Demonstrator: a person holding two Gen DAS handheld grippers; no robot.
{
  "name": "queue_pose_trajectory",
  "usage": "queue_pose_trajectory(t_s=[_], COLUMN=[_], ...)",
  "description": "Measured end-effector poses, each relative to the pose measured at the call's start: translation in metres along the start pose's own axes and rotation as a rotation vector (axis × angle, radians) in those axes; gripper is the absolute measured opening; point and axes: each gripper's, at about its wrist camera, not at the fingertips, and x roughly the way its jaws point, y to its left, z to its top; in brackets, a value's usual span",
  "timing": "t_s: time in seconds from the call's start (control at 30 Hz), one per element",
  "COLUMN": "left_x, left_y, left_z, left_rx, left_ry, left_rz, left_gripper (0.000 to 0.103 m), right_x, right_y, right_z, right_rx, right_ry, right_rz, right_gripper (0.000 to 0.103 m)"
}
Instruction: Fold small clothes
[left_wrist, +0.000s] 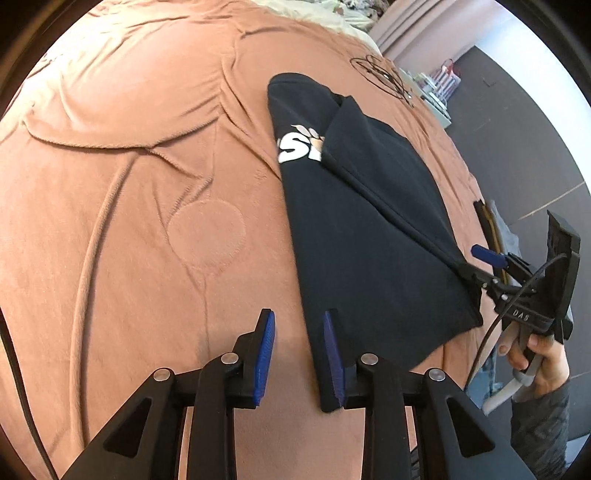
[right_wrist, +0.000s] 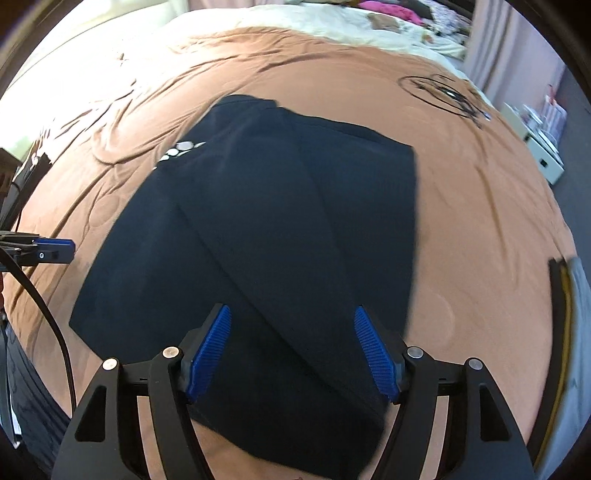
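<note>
A black T-shirt (left_wrist: 369, 229) with a white print lies partly folded on the brown blanket (left_wrist: 147, 184); one side is folded over the middle. My left gripper (left_wrist: 299, 354) is open, low at the shirt's near left corner, its right finger on the cloth edge. My right gripper (right_wrist: 291, 350) is open, just above the shirt's (right_wrist: 277, 221) near edge on the blanket (right_wrist: 480, 221). In the left wrist view the right gripper (left_wrist: 480, 264) stands at the shirt's right corner, jaws apart. The left gripper's blue finger (right_wrist: 55, 251) shows at the left of the right wrist view.
The blanket covers a bed with a cream cover (right_wrist: 332, 26) at the far end. A black line drawing (right_wrist: 443, 94) is on the blanket at the far right. A white shelf unit (right_wrist: 543, 155) stands beside the bed on dark floor.
</note>
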Motion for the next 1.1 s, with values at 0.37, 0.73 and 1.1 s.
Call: queue_pose_trajectory(t_s=[0.37,0.73,1.1], left_x=[-0.005,0.002,0.015], left_y=[0.034,0.037,0.018], left_z=[0.015,0.035,0.062], left_rx=[-0.051,-0.066,-0.028], left_ry=[-0.019,-0.022,-0.009], left_rz=[0.002,0.018,0.048], left_gripper=[0.029,0.029,0.029], right_x=[0.058,0.085,0.096], right_y=[0.001,-0.029,-0.088], right_z=[0.048,0.073,0.077], right_rx=[-0.059,0.021,0.166], right_ry=[0.065,0.056,0.039], right_rz=[-0.055,-0.035,-0.036], right_gripper=[0.074,0.074,0.074])
